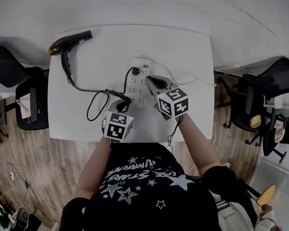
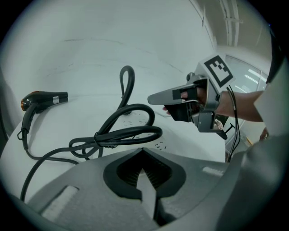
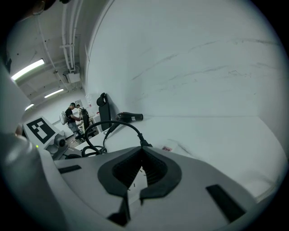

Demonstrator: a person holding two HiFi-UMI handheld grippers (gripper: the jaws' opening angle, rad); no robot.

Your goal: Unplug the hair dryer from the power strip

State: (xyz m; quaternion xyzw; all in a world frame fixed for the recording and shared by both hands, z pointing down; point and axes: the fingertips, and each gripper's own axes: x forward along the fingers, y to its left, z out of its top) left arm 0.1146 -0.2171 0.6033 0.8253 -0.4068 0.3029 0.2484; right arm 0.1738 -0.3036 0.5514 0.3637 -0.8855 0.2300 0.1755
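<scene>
- We are seeing the hair dryer lying on its side at the far left corner of the white surface, well apart from both tools.
- Its black cord is running toward us, looping once, then bunching into a loose coil beside the power strip.
- The plug is sitting in a socket at the strip's far end — the cord is arching up out of it.
- The white strip is lying lengthwise near the middle of the surface.
- Our right tongs are pressed together with nothing between them, and they are pointing over the strip; we cannot tell whether the tips are touching it.
- Our left tongs are likewise pressed together and empty — the coiled cord is lying just ahead of their tips, at the strip's near end.
- From the left gripper view, the right tool's pointed nose is showing above the strip, with a hand gripping behind it.
</scene>
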